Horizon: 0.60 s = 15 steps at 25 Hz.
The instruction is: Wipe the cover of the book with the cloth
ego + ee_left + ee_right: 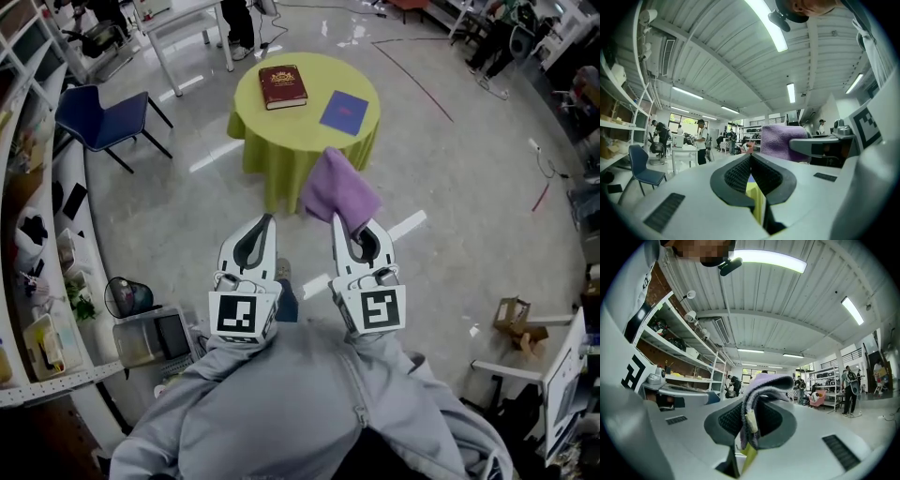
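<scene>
A dark red book (283, 86) lies on the round yellow-green table (281, 131) ahead of me, with a blue book (345, 112) to its right. My right gripper (349, 225) is shut on a purple cloth (337, 187), which stands up from its jaws well short of the table. In the right gripper view the folded cloth (761, 387) is pinched between the pads. My left gripper (264, 223) is held beside it, shut with nothing in it; the left gripper view shows its pads (740, 173) together and the cloth (782, 138) to the right.
A blue chair (103, 117) stands left of the table. Shelving (33, 244) with clutter runs along the left side. A white table leg frame (187, 42) stands behind the round table. People stand far off in the room (701, 140).
</scene>
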{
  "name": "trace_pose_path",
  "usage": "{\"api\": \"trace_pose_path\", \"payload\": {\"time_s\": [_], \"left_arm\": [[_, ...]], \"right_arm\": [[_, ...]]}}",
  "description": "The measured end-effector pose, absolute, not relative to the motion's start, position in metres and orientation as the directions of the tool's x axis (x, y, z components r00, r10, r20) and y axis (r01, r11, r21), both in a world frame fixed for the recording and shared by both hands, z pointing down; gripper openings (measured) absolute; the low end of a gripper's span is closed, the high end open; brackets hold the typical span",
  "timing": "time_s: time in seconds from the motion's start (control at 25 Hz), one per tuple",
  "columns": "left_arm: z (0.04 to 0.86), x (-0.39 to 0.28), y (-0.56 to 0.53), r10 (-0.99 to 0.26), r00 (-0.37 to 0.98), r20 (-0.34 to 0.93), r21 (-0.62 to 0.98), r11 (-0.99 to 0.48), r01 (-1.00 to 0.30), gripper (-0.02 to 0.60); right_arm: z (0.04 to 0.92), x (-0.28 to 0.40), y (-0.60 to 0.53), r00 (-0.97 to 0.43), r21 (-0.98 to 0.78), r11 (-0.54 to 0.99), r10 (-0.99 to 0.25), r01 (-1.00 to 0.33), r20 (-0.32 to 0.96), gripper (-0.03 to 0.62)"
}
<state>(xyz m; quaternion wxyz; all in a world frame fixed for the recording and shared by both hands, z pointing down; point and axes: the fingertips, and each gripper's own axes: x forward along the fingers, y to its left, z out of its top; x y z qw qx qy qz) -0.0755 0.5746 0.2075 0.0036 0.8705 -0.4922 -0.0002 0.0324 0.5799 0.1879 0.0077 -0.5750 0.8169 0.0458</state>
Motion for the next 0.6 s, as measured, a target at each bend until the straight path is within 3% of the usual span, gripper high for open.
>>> {"api": "trace_pose_path", "payload": {"time_s": [0.6], "left_arm": [[0.212,-0.080,0.357,-0.821,0.570,0.019,0.039,-0.569,-0.821,0.017]], "right_arm": [[0.190,0.020,0.379,-0.297,0.077,0.294,-0.955,-0.953,-0.021,0.063]]}}
